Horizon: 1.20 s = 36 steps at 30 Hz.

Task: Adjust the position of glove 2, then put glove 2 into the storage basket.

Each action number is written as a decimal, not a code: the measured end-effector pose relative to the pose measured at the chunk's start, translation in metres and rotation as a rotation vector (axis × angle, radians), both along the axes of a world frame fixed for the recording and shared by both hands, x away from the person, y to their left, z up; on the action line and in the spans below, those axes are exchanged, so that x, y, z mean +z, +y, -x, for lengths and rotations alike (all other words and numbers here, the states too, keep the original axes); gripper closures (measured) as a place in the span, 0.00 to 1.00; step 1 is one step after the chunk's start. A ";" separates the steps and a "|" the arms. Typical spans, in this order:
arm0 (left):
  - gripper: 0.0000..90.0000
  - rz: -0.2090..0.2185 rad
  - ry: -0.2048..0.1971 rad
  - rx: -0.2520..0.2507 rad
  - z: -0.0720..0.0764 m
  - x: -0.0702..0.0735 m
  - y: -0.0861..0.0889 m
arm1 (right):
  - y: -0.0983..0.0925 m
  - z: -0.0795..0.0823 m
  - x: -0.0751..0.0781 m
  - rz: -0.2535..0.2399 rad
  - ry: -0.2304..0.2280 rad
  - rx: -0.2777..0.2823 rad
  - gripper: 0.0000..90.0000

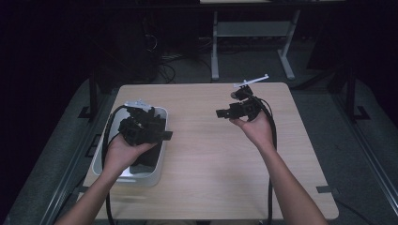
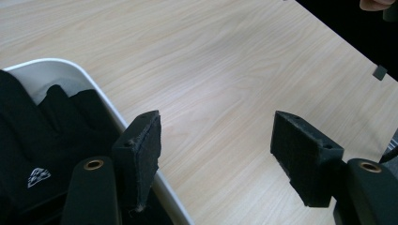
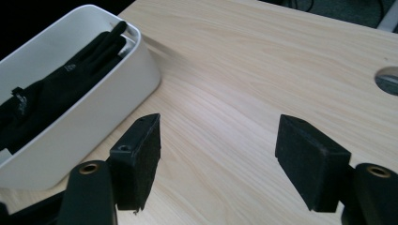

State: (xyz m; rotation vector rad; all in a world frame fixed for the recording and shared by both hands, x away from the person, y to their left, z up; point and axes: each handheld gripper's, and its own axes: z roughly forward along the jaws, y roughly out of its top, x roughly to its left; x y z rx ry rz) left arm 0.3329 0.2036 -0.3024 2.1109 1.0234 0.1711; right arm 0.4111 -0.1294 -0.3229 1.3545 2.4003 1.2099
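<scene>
The left gripper [image 1: 165, 135] hung over the white bin [image 1: 158, 165] at the table's left edge, its jaws standing wide apart with nothing between them. In the left gripper view the left pad [image 2: 141, 154] sat above the bin's rim [image 2: 101, 91], while the right pad [image 2: 305, 157] hovered over bare wood. Inside the bin lay black gloves [image 2: 42, 140], folded dark fabric with a small white diamond-shaped logo [image 2: 38, 176] on one of them. The left hand [image 1: 123, 152] held the gripper's body from below, and its cable looped along the bin's outer side toward the near edge.

The right gripper [image 1: 220, 113] was held above the table's far right part, well apart from the bin, with its jaws pointing toward the left edge. These jaws also stood apart and empty; in the right gripper view both pads [image 3: 141, 159] framed plain wood. Beyond them the bin [image 3: 108, 93] showed against the table's left edge, the gloves [image 3: 61, 89] lying lengthwise within it. The right hand [image 1: 256, 126] cradled the gripper from beneath.

The wooden table [image 1: 225, 178] was pale, with a round cable hole [image 3: 388, 80] in its top.
</scene>
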 end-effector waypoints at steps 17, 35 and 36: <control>0.36 0.002 0.007 -0.035 -0.001 -0.003 -0.023 | -0.040 0.014 -0.014 -0.011 0.017 -0.062 0.34; 0.35 0.009 0.000 -0.054 -0.001 -0.005 -0.040 | -0.081 0.028 -0.025 -0.015 0.027 -0.122 0.34; 0.35 0.008 -0.003 -0.062 -0.001 -0.005 -0.041 | -0.083 0.028 -0.026 -0.014 0.030 -0.126 0.34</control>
